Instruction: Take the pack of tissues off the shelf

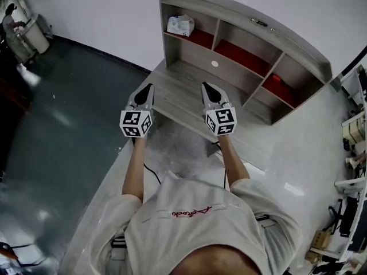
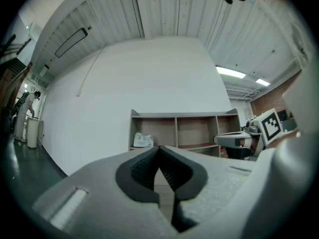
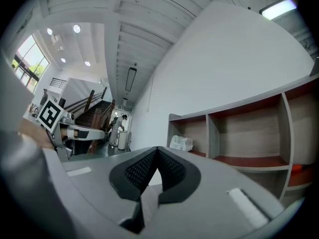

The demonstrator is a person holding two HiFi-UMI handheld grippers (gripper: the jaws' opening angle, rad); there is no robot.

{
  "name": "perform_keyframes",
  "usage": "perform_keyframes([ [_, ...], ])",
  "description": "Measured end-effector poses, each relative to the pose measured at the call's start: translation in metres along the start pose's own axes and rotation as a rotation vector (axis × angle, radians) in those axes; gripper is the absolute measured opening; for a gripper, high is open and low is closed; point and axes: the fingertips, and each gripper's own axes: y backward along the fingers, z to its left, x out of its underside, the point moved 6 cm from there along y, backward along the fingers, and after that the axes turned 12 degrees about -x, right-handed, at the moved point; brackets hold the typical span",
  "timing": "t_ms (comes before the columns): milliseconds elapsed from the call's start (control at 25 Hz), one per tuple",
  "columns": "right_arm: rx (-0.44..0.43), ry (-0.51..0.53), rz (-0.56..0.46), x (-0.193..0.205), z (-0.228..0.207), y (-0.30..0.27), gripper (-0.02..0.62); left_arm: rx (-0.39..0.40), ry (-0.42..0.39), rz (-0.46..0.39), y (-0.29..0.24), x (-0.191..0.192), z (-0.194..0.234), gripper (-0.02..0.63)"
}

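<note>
The pack of tissues (image 1: 180,24) is white with pale green print. It lies in the far-left compartment of the wooden shelf unit (image 1: 241,24) at the back of the desk. The same pack of tissues (image 2: 143,141) shows small and far off in the left gripper view, and the pack of tissues (image 3: 181,143) shows again in the right gripper view. My left gripper (image 1: 150,87) hovers over the desk's near-left edge, jaws shut and empty. My right gripper (image 1: 203,85) is held beside it, also shut with nothing between its pads. Both point toward the shelf, well short of it.
The shelf (image 2: 182,131) has several compartments with red floors. A pale wooden desk top (image 1: 183,90) runs under both grippers. Dark floor lies to the left, with a bin (image 1: 35,34) and a person far off. Cluttered racks (image 1: 355,153) stand at the right.
</note>
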Motion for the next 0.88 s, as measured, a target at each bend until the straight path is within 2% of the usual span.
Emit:
perform_keyframes([
  [320, 0.025, 0.002, 0.013, 0.007, -0.013, -0.048, 0.006, 0.035, 0.008, 0.013, -0.043, 0.01, 0.033, 0.002],
  [880, 0.015, -0.025, 0.065, 0.03, -0.044, -0.1, 0.008, 0.038, 0.035, 0.079, -0.096, 0.039, 0.053, 0.002],
])
